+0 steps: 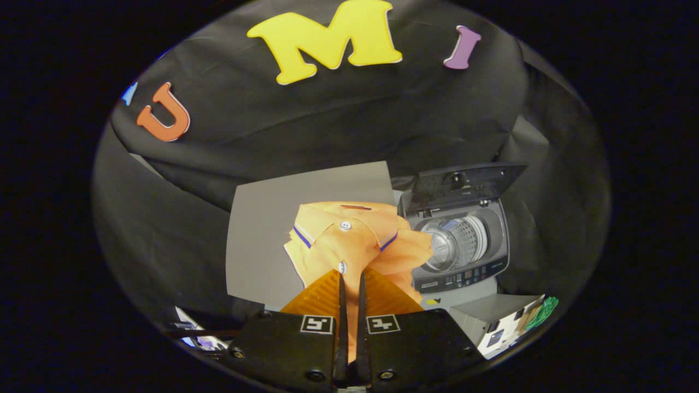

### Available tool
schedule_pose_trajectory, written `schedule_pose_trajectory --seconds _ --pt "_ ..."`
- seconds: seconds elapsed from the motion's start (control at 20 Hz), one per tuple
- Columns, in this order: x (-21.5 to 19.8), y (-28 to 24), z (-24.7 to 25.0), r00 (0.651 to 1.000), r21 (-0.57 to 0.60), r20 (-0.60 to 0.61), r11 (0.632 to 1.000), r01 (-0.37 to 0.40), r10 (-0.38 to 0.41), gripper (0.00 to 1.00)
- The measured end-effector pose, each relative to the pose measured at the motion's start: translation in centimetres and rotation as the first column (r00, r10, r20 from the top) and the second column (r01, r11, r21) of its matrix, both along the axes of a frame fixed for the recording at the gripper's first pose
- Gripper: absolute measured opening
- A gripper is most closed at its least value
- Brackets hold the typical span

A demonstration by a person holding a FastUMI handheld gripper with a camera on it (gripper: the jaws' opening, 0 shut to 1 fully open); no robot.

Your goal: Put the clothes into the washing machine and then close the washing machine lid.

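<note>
1. To the left lies a bare grey counter [262, 234]. Its left edge and far edge meet the black cloth wall, and nothing stands on that side.

2. In the middle, the gripper [349, 284] has its two fingers [342, 305] nearly together, pinching a fold of an orange shirt [349, 240] between them. The shirt hangs bunched just ahead of the fingertips, collar and white buttons facing the camera. It looks lifted off the counter, though the fisheye view makes that hard to confirm.

3. To the right of the shirt and a little beyond it stands a small grey washing machine [464, 245]. Its drum opening [453, 243] is uncovered. The shirt's right edge overlaps the machine's left rim in this view.

4. The washing machine lid [464, 185] stands raised at the back of the machine, leaving the top open.

5. The coming move likely runs rightward and forward from the fingers, carrying the shirt over the near-left rim and down into the drum. The upright lid limits room behind.
</note>
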State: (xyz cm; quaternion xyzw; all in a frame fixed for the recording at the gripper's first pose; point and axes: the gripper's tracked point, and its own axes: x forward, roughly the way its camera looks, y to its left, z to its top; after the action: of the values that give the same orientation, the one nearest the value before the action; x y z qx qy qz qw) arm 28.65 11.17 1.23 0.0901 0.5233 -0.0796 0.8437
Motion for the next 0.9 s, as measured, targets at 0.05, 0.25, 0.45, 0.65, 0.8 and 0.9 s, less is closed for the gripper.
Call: schedule_pose_trajectory --seconds 0.05,0.25,0.45,0.65,0.8,0.9 --pt "-0.5 -0.7 0.2 1.000 0.003 0.005 1.000 0.013 -0.013 0.09" --pt "-2.5 -3.6 2.2 0.999 0.004 0.028 0.999 0.038 -0.038 0.09" --pt "-3.3 -7.7 3.2 0.998 0.018 0.045 0.999 0.050 -0.051 0.09" --pt "-3.2 -12.5 3.4 0.998 -0.012 0.060 1.000 0.023 -0.022 0.09" --pt "-2.3 -15.3 3.7 0.997 -0.002 0.073 1.000 0.007 -0.007 0.09" --pt "-1.9 -17.6 3.6 0.997 -0.018 0.074 1.000 0.004 -0.003 0.09"
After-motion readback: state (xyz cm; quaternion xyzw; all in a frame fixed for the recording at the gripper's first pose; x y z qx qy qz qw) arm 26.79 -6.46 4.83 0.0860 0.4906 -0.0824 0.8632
